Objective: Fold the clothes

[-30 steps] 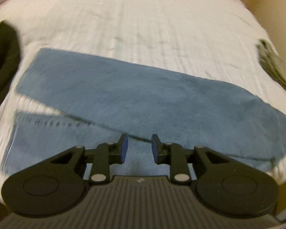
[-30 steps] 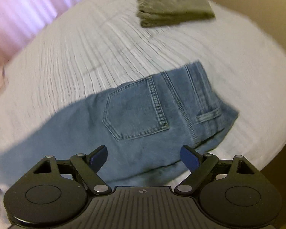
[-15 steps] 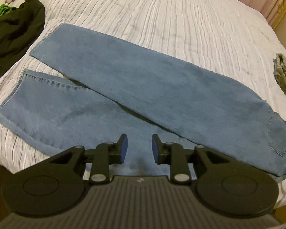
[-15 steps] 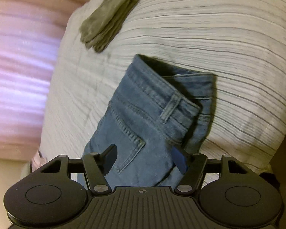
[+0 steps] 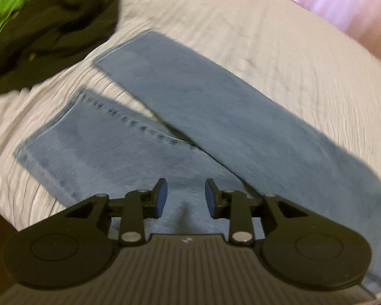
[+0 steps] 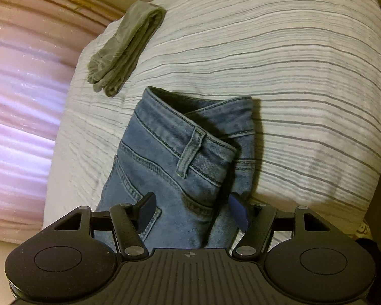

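Blue jeans lie flat on the striped bed cover (image 5: 266, 38). In the left wrist view one leg (image 5: 216, 106) crosses over the other leg (image 5: 89, 152). My left gripper (image 5: 186, 198) hangs low over the near leg, its jaws opening, with a small denim wrinkle below the gap and nothing pressed. In the right wrist view the folded waistband (image 6: 180, 132) with its belt loop (image 6: 190, 152) lies just ahead. My right gripper (image 6: 193, 212) straddles the seat by the back pocket, pads wide apart and not pressing the cloth.
A black garment (image 5: 53, 30) with a green piece (image 5: 10, 7) is heaped at the far left of the bed. A folded olive garment (image 6: 124, 48) lies near the bed's corner. Pink curtain (image 6: 17, 101) hangs beyond the bed edge.
The left view has swung toward the leg hems and dropped closer, now blurred, with the jaws slightly wider. The right gripper rolled, came down over the waist and narrowed its jaws.
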### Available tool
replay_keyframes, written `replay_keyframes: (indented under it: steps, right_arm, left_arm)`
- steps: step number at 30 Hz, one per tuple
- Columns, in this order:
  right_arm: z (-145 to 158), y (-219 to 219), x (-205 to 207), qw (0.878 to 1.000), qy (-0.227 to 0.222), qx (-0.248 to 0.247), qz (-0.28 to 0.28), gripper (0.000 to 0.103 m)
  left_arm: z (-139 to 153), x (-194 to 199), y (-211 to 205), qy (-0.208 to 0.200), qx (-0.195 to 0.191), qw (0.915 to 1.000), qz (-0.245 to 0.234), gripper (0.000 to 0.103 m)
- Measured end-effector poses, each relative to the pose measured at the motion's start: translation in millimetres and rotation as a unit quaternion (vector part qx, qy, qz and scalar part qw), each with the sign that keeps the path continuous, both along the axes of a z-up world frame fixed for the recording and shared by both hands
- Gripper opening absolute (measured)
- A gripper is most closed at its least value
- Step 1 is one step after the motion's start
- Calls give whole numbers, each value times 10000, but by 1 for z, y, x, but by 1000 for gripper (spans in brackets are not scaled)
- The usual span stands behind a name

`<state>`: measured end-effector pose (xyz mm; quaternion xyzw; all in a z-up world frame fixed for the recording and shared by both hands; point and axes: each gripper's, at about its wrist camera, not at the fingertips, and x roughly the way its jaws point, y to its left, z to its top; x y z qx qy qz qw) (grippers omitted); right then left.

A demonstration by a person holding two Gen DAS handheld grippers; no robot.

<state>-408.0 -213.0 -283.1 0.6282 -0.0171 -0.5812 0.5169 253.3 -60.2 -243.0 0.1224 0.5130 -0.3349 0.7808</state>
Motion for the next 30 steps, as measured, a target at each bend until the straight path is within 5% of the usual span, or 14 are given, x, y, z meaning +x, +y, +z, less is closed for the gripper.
replay_keyframes:
  steps: [8, 20, 21, 22, 23, 27, 30]
  right_arm:
    - [5, -2, 5, 9998, 165, 78, 106, 67]
    - [-18, -17, 7, 9996, 228, -147, -19, 66]
    - [-19, -18, 7, 9996, 242, -149, -25, 59]
    - [-21, -17, 5, 9996, 253, -123, -52, 49]
    - [-22, -16, 3, 9996, 232, -102, -102, 45]
    - [-14, -16, -8, 9996, 215, -40, -181, 16]
    - [14, -24, -10, 9991, 402, -115, 1, 10]
  left_arm:
    - [-6, 41, -5, 201, -262, 9972, 669, 38]
    - [-78, 98, -38, 810, -857, 9769, 1781, 33]
    - [-77, 99, -39, 743, -887, 9773, 1777, 30]
    - [-77, 101, -41, 679, -914, 9777, 1766, 11]
    - [-74, 102, -42, 626, -930, 9783, 1740, 4]
    - [-46, 95, -44, 297, -964, 9843, 1448, 1]
    - [-9, 76, -44, -273, -886, 9914, 926, 1]
